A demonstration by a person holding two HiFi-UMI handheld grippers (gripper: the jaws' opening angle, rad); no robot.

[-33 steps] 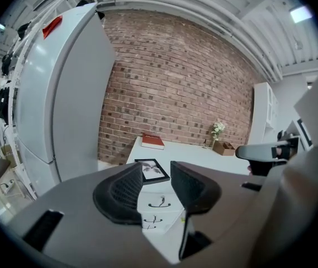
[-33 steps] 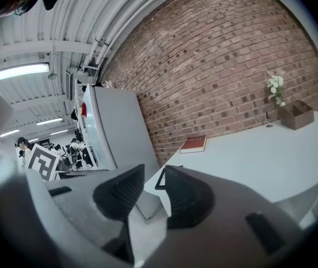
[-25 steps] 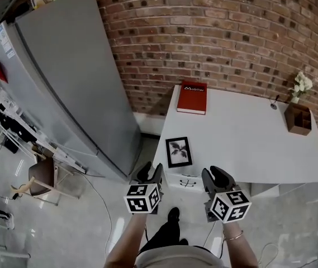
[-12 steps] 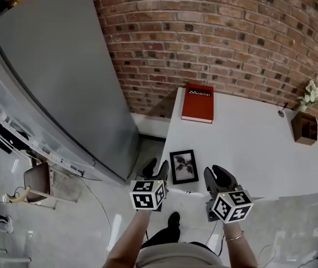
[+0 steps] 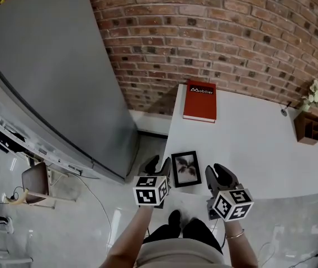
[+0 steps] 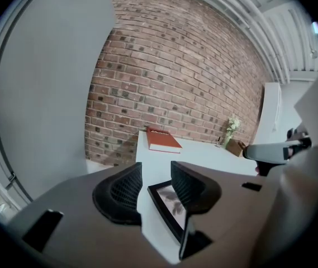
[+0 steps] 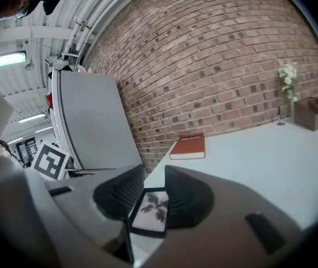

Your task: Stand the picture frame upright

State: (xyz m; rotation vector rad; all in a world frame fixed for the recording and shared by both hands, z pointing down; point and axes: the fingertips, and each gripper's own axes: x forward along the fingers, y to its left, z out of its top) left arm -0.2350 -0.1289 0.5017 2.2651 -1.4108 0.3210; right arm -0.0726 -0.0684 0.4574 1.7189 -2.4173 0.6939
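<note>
A black picture frame (image 5: 185, 169) with a leaf print lies flat near the front left corner of the white table (image 5: 248, 144). My left gripper (image 5: 157, 166) hovers just left of the frame, at the table's corner, jaws open and empty. My right gripper (image 5: 219, 172) hangs at the front edge just right of the frame, also open. The left gripper view shows the frame (image 6: 170, 205) low between and right of the left gripper (image 6: 156, 169) jaws. Through the right gripper (image 7: 154, 175) jaws the frame (image 7: 150, 212) appears flat on the table.
A red book (image 5: 200, 101) lies at the table's far left against the brick wall. A wooden box (image 5: 307, 128) and a small vase of white flowers (image 5: 314, 94) stand at the far right. A tall grey cabinet (image 5: 47, 77) rises to the left.
Both grippers have come closer to the table's front left corner. They now flank the flat frame, which has not moved on the table.
</note>
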